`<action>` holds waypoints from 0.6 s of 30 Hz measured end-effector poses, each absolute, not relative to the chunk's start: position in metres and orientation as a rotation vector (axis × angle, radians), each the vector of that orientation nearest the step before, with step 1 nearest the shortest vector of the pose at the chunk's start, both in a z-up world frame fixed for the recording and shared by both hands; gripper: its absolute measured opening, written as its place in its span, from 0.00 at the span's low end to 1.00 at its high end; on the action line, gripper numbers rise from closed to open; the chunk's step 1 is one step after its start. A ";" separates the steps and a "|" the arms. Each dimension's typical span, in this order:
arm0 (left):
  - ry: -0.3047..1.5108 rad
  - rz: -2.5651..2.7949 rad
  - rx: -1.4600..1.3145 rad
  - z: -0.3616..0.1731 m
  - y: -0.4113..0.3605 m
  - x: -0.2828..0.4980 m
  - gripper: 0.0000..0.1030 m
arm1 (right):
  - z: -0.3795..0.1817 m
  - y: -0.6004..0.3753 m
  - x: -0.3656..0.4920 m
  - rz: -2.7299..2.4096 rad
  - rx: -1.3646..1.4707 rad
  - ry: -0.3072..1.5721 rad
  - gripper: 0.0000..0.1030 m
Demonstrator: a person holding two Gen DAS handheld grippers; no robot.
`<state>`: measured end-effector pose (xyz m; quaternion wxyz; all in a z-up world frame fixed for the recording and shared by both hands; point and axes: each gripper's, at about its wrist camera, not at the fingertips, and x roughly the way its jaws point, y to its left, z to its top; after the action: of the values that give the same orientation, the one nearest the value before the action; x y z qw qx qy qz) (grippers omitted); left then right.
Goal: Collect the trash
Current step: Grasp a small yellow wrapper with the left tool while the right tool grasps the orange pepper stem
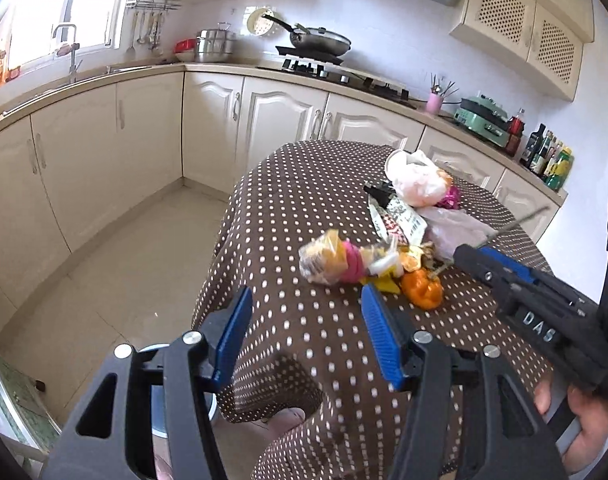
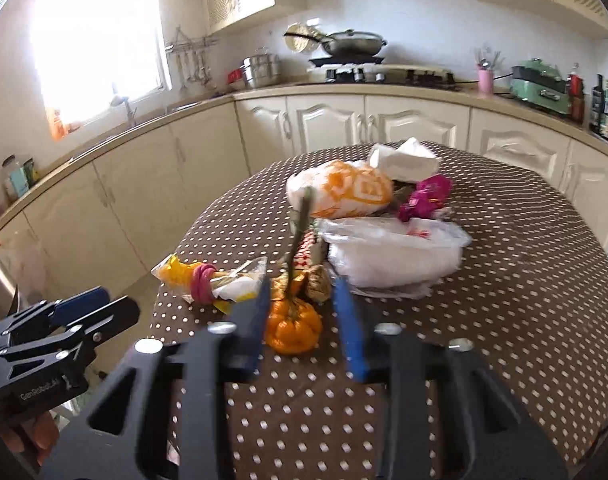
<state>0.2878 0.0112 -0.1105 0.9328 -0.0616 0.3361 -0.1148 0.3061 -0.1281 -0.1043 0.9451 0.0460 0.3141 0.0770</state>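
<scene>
- The left hand-held gripper (image 1: 307, 294) hangs over the near edge of the dotted brown surface (image 1: 304, 184). Its blue pads are wide apart with nothing between them.
- Just ahead of it lies a clear wrapper bundle (image 1: 336, 264) bound with pink bands.
- The right hand-held gripper (image 2: 300, 282) has its pads apart by a narrower gap. A thin stick (image 2: 299, 224) rises between them, not visibly pinched, and an orange pepper (image 2: 291, 330) lies on the surface between the fingers.
- Beyond its tips lies more trash: a crumpled white plastic bag (image 2: 396, 256) and an orange-printed bag (image 2: 344, 192).
</scene>
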 end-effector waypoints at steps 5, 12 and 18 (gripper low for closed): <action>0.684 -0.230 -0.101 -0.109 0.003 0.308 0.54 | -0.102 -0.125 0.306 0.166 0.096 0.631 0.04; 0.697 -0.252 -0.087 -0.113 -0.014 0.332 0.35 | -0.099 -0.135 0.303 0.149 0.104 0.620 0.03; 0.683 -0.252 -0.129 -0.114 -0.007 0.329 0.20 | -0.094 -0.132 0.298 0.143 0.098 0.609 0.03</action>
<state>0.3288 -0.0073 -0.1140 0.9323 -0.0630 0.3340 -0.1234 0.2976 -0.1318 -0.0943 0.9503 0.0482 0.2995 0.0705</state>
